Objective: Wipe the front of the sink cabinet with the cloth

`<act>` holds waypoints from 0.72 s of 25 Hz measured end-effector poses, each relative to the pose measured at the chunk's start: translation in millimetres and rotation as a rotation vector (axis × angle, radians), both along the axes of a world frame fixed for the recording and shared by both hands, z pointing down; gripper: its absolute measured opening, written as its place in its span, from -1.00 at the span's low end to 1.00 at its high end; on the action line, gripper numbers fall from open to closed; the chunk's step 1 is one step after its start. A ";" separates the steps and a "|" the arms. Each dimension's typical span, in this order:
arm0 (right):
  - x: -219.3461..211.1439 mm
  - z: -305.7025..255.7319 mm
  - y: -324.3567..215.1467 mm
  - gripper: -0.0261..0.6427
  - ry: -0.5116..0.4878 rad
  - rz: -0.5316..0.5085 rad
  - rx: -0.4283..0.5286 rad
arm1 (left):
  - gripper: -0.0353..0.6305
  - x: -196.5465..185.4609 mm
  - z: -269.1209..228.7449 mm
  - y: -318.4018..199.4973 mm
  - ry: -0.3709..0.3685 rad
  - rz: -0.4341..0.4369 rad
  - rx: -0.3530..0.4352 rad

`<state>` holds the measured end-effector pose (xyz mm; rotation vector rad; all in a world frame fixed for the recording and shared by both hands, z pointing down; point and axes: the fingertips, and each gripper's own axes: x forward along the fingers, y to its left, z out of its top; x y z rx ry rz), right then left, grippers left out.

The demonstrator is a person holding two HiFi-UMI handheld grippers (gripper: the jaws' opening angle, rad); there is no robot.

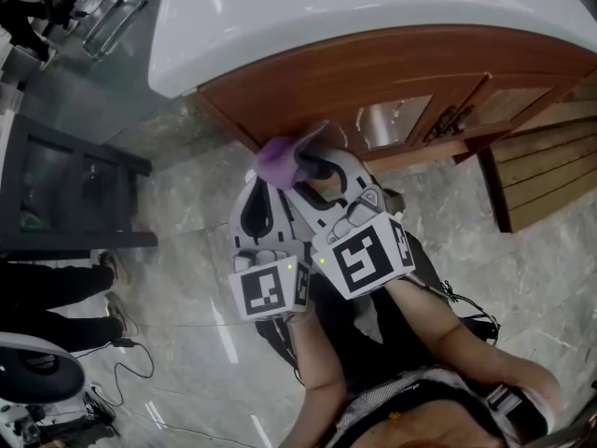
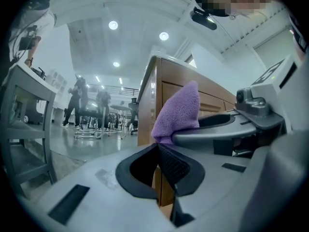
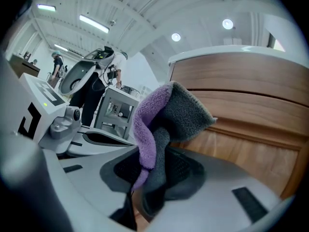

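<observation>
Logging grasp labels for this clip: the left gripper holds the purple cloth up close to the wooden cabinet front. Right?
No: the right gripper holds the cloth, not the left. The right gripper view shows its jaws shut on it, close to the wooden cabinet front; the left gripper has its jaws together with nothing between them.

Round ceiling lights [image 2: 113, 25] are lighting the room brightly and evenly. Glare is streaking the white countertop [image 1: 280, 17] and the polished floor [image 1: 205, 343]. Both gripper views are bending strongly toward dark corners; the close foreground is going soft.
</observation>
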<state>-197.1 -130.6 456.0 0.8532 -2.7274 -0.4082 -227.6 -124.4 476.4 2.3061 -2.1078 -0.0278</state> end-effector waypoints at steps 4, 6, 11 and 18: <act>-0.4 -0.5 -1.1 -0.42 0.010 -0.005 0.008 | -0.88 0.6 -0.3 -1.8 0.003 -0.004 -0.002; 0.1 -0.2 -0.7 -0.43 0.013 -0.009 0.009 | -0.88 1.1 0.0 -2.0 0.005 -0.005 -0.002; 7.6 1.1 -2.5 -0.43 0.021 0.006 0.007 | -0.88 7.2 1.1 -3.4 0.006 0.016 -0.001; 22.3 0.4 -9.1 -0.43 0.010 0.028 -0.010 | -0.88 15.4 1.0 -8.5 0.005 0.040 -0.002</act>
